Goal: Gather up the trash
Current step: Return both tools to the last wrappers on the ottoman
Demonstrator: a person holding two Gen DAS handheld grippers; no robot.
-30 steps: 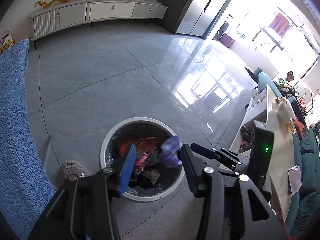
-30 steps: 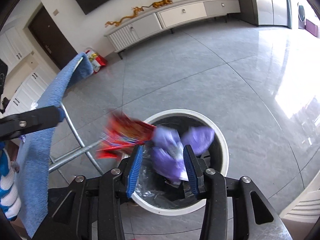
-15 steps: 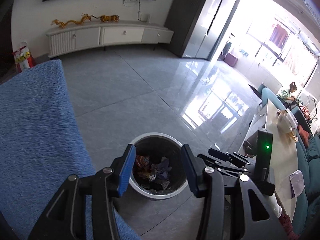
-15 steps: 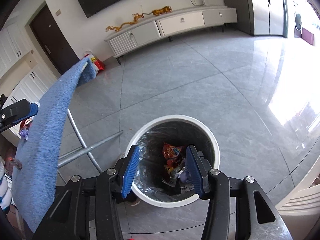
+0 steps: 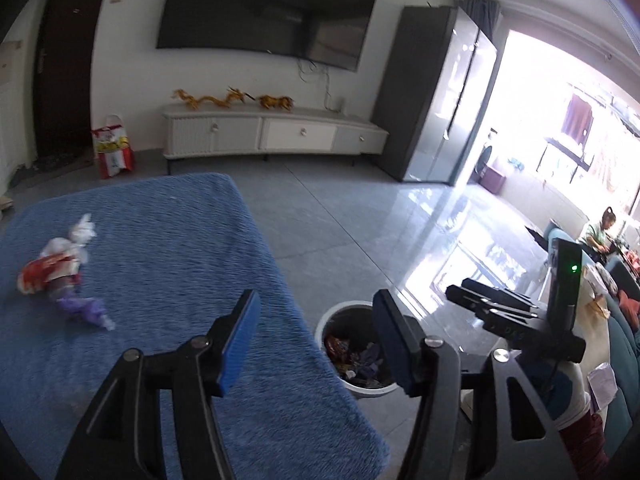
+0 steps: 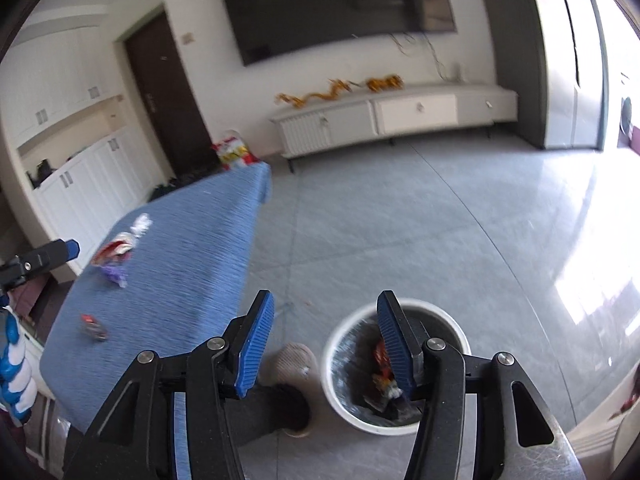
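Note:
A white round trash bin [image 5: 325,330] stands on the floor beside the blue-covered table [image 5: 168,264] and holds red and purple wrappers; it also shows in the right wrist view [image 6: 454,330]. My left gripper [image 5: 316,342] is open and empty above the table's right edge. My right gripper [image 6: 326,340] is open and empty above the bin's left side. On the table lie a red wrapper with white paper [image 5: 50,268], a purple wrapper [image 5: 82,306] and a small dark red item [image 6: 93,326].
A white TV cabinet [image 5: 276,134] stands along the far wall under a dark TV [image 5: 266,12]. A red bag [image 5: 112,152] leans by the door. A foot in a slipper [image 6: 294,366] is left of the bin. A long counter [image 5: 600,320] runs at right.
Both grippers let their wrappers fall into the bin, then rose and tilted up. The table top with trash on it has come into view.

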